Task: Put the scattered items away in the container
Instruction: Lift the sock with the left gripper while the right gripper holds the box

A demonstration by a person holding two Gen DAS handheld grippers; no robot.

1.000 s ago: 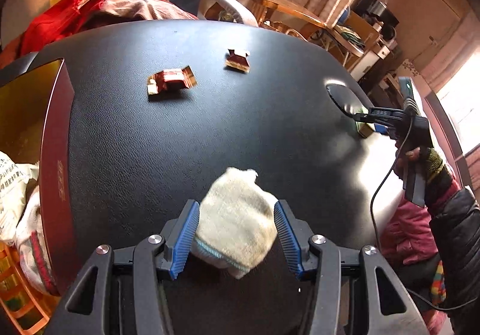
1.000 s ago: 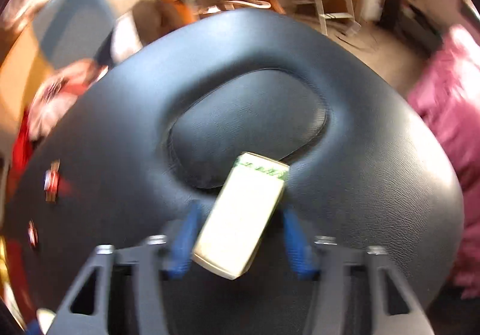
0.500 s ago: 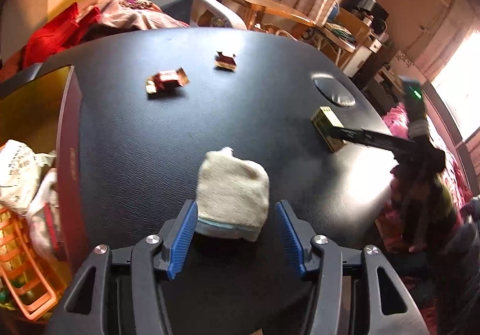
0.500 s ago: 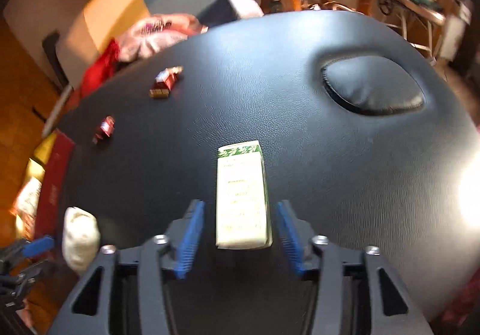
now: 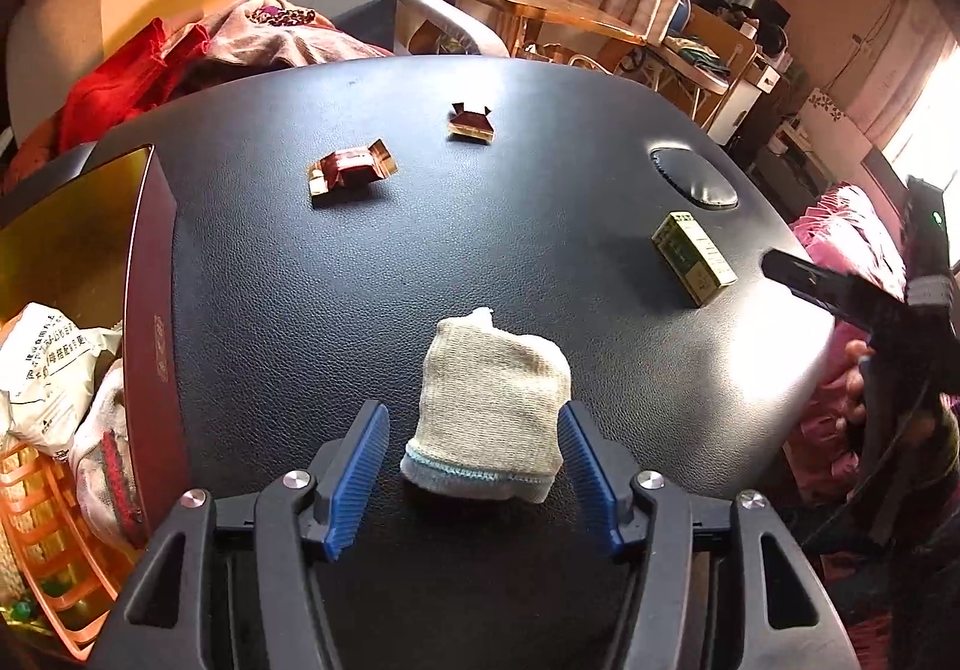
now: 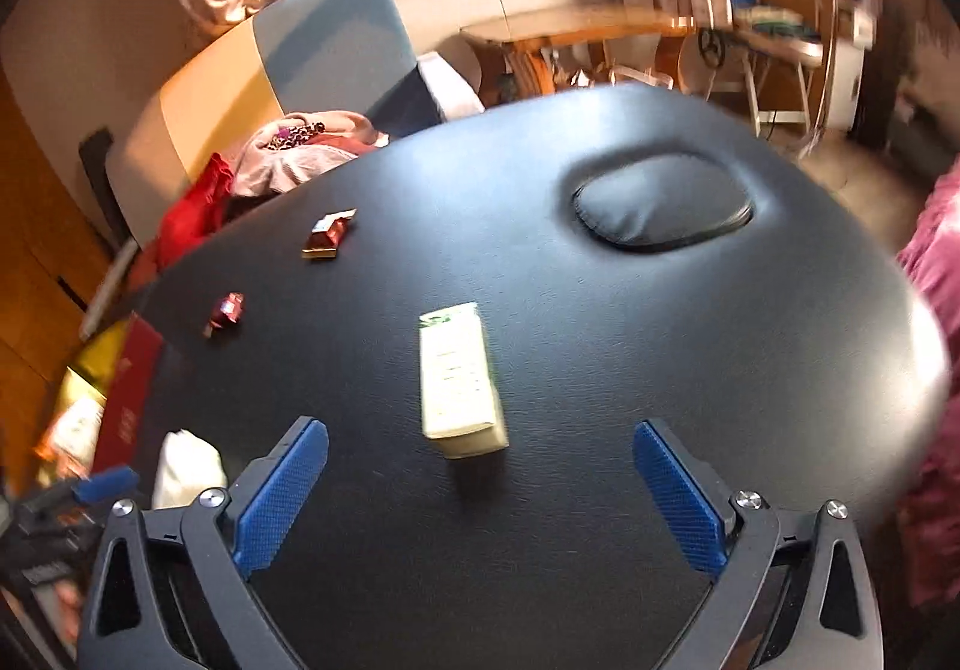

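The left tongs [image 5: 474, 475] have just been opening; the sock [image 5: 492, 418] lies loose between the blue pads. The right tongs [image 6: 480, 496] have just spread wide too, and the little box [image 6: 459, 382] lies just ahead, untouched.

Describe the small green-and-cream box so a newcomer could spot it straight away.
Start at the black padded table and find its oval inset cushion. The small box lies flat just in front of that cushion. It is the only long, straight-edged carton there; the others are crumpled red-gold wrappers and a beige knitted cloth.
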